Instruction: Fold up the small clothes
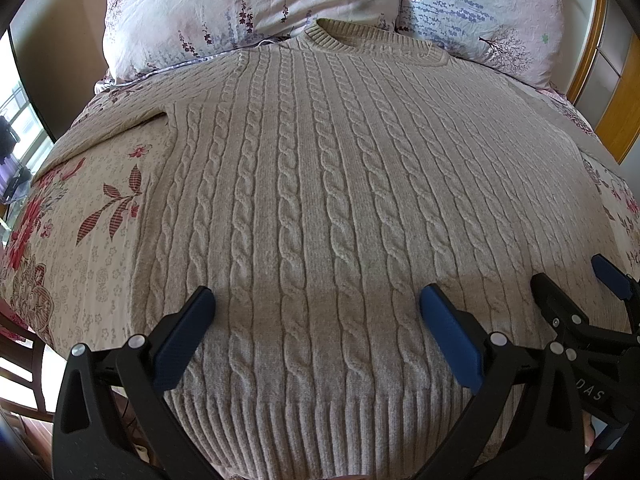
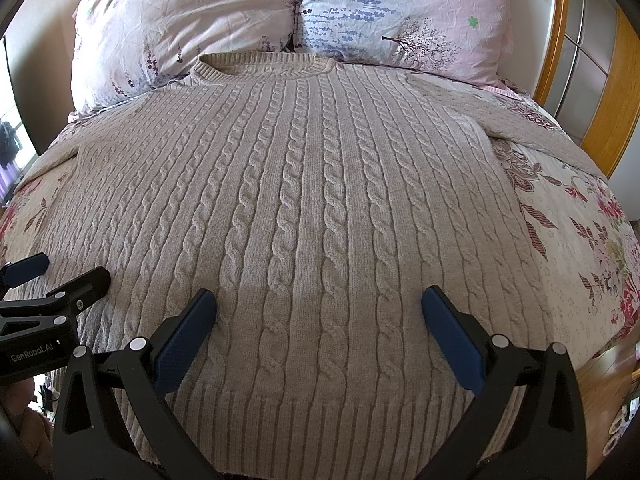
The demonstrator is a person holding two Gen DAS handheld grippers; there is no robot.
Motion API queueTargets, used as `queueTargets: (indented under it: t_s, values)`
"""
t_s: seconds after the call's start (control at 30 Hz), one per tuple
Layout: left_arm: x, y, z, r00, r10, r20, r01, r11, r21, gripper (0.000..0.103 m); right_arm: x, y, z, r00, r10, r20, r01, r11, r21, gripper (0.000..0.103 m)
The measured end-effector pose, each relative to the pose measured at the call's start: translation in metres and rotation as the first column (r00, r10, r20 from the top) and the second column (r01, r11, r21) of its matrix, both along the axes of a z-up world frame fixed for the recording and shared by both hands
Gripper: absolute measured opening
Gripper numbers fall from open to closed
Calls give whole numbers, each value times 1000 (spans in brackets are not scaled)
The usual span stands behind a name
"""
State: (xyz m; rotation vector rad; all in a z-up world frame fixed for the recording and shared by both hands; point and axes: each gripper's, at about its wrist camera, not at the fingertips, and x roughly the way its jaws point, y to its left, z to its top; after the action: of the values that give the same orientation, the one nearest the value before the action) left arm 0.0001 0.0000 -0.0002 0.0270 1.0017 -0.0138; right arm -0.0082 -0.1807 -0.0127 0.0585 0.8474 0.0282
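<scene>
A beige cable-knit sweater (image 1: 320, 200) lay spread flat on a bed, with two hand-held grippers poised over its lower part.

At far left, the floral quilted bedspread (image 1: 80, 232) showed red flowers and leaves beside the sweater's left sleeve (image 1: 120, 124), which stretched out sideways. The left hand-held gripper (image 1: 316, 300) hovered above the ribbed hem (image 1: 320, 420), its blue-padded fingers (image 1: 448, 332) spread wide apart and pinching nothing. Just beside it, the right hand-held gripper (image 2: 320, 300) sat likewise over the hem, fingers spread and empty. The sweater's round ribbed collar (image 2: 264, 66) pointed toward two pink floral pillows (image 2: 400, 12) at the head of the bed. At far right, the other sleeve (image 2: 520, 120) ran toward a wooden-framed panel (image 2: 600, 100).
</scene>
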Motion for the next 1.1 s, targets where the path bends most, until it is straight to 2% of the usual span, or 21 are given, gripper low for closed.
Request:
queueTargets:
  t_s: [0.5, 0.9, 1.0, 1.1]
  values:
    - [6, -1, 0, 999, -16, -32, 16, 1000, 4, 101, 8, 4, -3, 999, 26, -27, -26, 1000, -5, 102]
    - [19, 1, 1, 993, -101, -66, 101, 995, 8, 101, 15, -1, 1, 981, 192, 19, -193, 981, 2, 102]
    - [27, 6, 5, 994, -105, -40, 105, 994, -4, 101, 28, -28, 17, 990, 136, 46, -139, 987, 76, 102]
    - [38, 17, 11, 996, -87, 0, 87, 996, -28, 101, 42, -76, 40, 995, -1, 96, -17, 982, 187, 102]
